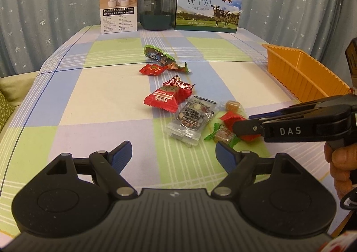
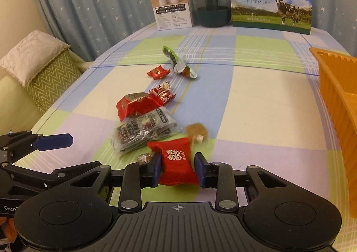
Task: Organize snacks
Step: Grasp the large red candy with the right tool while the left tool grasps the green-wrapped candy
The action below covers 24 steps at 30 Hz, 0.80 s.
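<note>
Left wrist view shows a desk (image 1: 89, 86) covered by a checked cloth in blue, green, cream and lilac, with a grey-blue star-print curtain (image 1: 55, 2) hanging behind it. At the far edge stand, left to right, a small product box (image 1: 118, 7), a dark glass jar (image 1: 156, 8) and a milk carton (image 1: 207, 6) printed with a cow. An orange bin (image 1: 299, 73) sits along the right edge. To the left of the desk, the right wrist view shows a cushion (image 2: 33, 57) resting on a green zigzag-patterned seat.

Snacks lie in a loose line down the middle of the cloth: a green wrapper (image 1: 160, 54) farthest off, then a small red candy (image 1: 152, 69), a foil-wrapped candy (image 1: 178, 84), a larger red packet (image 1: 161, 98), a clear grey packet (image 1: 191, 118) and amber candies (image 1: 232, 104) nearest.

The right tool (image 2: 177, 169) is clamped on a red packet (image 2: 176, 162) bearing gold characters, its blue pads pressing both sides, low over the near end of the line. The left tool (image 1: 173, 151) hovers with its fingers wide apart and nothing between them, just short of the clear grey packet.

The cloth is bare to the left of the snack line, and likewise between the line and the orange bin. The strip in front of the three boxed items at the back is also free.
</note>
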{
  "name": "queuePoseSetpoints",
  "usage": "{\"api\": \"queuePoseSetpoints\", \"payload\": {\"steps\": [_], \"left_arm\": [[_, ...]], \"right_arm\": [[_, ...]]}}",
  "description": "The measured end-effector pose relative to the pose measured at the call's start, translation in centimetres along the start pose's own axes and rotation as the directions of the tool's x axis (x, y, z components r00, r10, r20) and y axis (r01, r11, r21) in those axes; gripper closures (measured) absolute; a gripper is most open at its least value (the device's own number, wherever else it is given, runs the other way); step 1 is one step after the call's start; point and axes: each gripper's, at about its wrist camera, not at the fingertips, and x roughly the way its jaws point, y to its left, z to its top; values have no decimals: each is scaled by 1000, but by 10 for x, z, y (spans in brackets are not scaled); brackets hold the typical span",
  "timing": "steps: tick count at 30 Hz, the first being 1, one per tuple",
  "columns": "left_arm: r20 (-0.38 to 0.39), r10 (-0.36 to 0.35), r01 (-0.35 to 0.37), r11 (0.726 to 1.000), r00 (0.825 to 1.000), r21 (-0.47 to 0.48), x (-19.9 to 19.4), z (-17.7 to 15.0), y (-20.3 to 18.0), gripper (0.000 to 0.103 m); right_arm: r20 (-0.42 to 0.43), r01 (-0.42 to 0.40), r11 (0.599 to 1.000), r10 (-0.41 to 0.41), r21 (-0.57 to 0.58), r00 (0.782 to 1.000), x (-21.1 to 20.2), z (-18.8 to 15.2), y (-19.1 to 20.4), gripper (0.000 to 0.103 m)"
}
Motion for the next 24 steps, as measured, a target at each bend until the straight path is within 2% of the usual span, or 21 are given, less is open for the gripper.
{"api": "queuePoseSetpoints", "payload": {"steps": [5, 8, 11, 14, 16, 19, 21, 24], "left_arm": [[12, -18, 18, 999, 1000, 27, -4, 1, -5, 23], [22, -45, 44, 998, 999, 50, -6, 2, -11, 24], [23, -86, 84, 993, 996, 86, -6, 3, -19, 28], [22, -144, 139, 980, 989, 142, -4, 3, -30, 34], [13, -175, 169, 964, 984, 203, 1, 4, -40, 45], [-24, -203, 202, 945, 979, 257, 14, 4, -51, 47], [-56, -200, 208, 945, 978, 253, 23, 6, -55, 47], [-91, -178, 193, 961, 980, 198, 35, 8, -56, 48]], "right_arm": [[17, 1, 1000, -1, -10, 1000, -10, -2, 4, 78], [40, 44, 999, -42, -31, 998, -22, -5, 7, 78], [35, 106, 994, -106, 4, 994, -32, -11, -1, 78], [10, 150, 986, -151, 67, 989, -36, -19, -15, 78], [3, 168, 981, -170, 98, 986, -39, -21, -23, 78], [8, 183, 975, -185, 123, 983, -43, -23, -31, 78], [13, 191, 973, -194, 131, 981, -45, -24, -34, 78], [18, 189, 972, -193, 141, 981, -46, -24, -36, 78]]}}
